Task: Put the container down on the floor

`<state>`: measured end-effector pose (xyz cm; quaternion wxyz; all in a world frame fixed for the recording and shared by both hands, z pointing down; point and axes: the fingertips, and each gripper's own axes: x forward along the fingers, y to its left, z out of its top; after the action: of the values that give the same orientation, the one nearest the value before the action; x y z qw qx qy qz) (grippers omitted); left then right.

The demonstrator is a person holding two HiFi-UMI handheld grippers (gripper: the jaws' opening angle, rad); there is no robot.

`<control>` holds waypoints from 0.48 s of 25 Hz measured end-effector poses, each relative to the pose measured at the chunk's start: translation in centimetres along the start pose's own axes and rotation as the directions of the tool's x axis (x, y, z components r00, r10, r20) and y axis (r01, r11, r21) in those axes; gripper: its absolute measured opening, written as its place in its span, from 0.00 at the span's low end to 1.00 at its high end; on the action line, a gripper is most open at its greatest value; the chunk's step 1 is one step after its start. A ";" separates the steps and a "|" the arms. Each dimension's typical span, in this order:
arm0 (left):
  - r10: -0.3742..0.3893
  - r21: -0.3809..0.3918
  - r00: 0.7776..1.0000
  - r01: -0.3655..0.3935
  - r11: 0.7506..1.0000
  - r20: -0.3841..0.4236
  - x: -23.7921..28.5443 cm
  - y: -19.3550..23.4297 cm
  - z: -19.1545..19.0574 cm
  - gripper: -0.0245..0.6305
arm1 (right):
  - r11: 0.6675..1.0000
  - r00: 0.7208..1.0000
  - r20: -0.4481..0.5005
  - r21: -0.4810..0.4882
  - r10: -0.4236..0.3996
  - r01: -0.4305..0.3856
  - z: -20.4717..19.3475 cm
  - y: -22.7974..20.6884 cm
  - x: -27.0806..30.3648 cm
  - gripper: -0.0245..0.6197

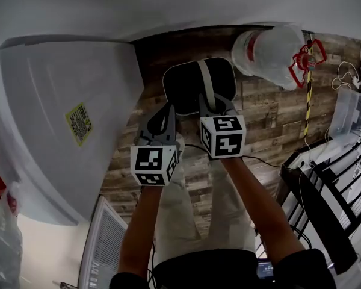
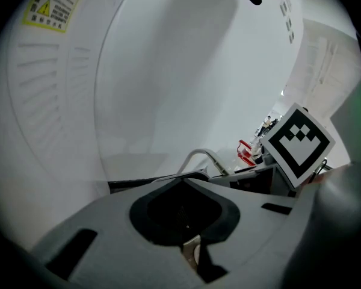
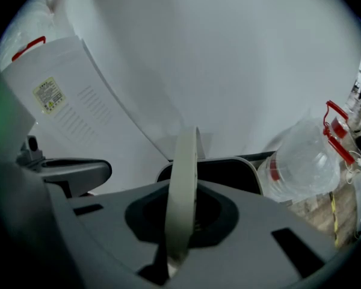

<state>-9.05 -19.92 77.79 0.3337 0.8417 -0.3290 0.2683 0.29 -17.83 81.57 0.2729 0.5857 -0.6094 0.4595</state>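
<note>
Grey right tool extended, clamping container handle.

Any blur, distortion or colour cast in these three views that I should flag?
Head view: sharp and evenly lit, fisheye bending the floor planks. Left gripper view: dark corner vignette, green cast at the right edge, yellow label soft. Right gripper view: green cast at the left edge; the handle clamped in the right gripper is blurred, close to the lens.
</note>
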 end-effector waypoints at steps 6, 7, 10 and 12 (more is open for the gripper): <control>0.006 -0.002 0.999 -0.006 1.000 -0.054 1.2 1.2 -2.4 0.06 | 1.000 0.999 -0.046 -0.017 -0.003 0.003 -1.2 -0.2 2.7 0.09; 0.009 -0.008 0.998 -0.010 1.000 -0.060 1.5 1.4 -2.7 0.06 | 1.000 0.999 -0.054 -0.021 -0.005 0.004 -1.3 -0.4 3.1 0.09; 0.018 -0.014 0.997 -0.019 1.000 -0.077 2.4 2.0 -3.4 0.06 | 1.000 0.997 -0.075 -0.027 -0.008 0.005 -1.6 -0.7 4.1 0.09; 0.026 -0.015 0.996 -0.028 1.000 -0.083 2.9 2.3 -3.8 0.06 | 1.000 0.997 -0.082 -0.030 -0.011 0.009 -1.8 -0.9 4.8 0.09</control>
<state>-9.72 -19.51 83.04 0.3501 0.8227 -0.3285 0.3046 0.01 -18.34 86.72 0.3085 0.5653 -0.6015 0.4727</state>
